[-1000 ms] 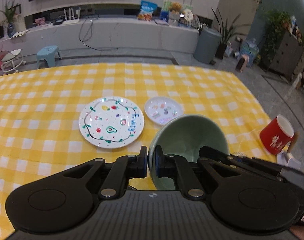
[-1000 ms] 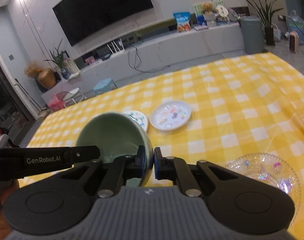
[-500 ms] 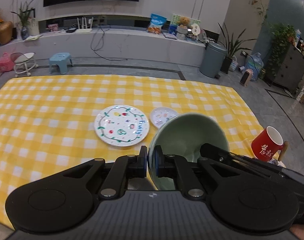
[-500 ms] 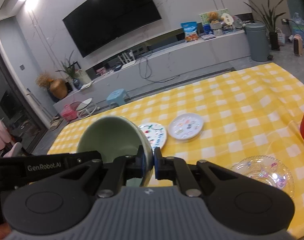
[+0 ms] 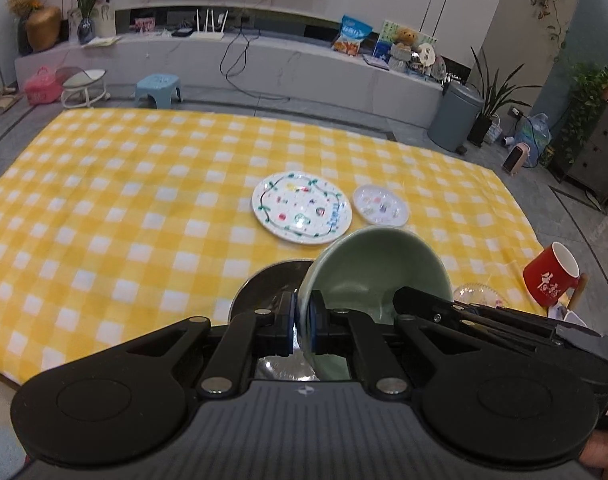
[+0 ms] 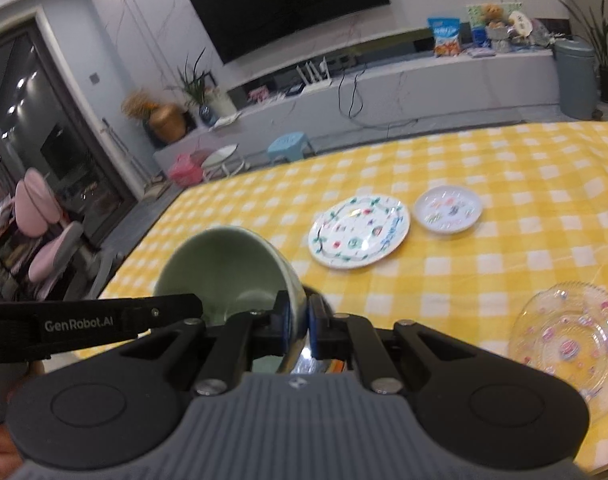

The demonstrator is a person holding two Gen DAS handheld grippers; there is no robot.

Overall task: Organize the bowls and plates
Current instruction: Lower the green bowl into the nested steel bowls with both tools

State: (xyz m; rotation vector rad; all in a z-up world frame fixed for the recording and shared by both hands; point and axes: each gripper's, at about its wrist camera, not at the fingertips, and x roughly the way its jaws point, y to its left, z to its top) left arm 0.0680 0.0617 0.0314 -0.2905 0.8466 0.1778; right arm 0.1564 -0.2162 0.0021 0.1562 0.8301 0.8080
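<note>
Yellow checked tablecloth [image 5: 124, 208] covers the table. Large painted plate [image 5: 302, 208] and small plate [image 5: 380, 210] lie side by side mid-table. Green bowl [image 5: 377, 276] is tilted, above a metal bowl [image 5: 264, 284]. Left gripper [image 5: 302, 330] clamps one rim, right gripper [image 6: 300, 332] clamps the opposite rim.
</note>
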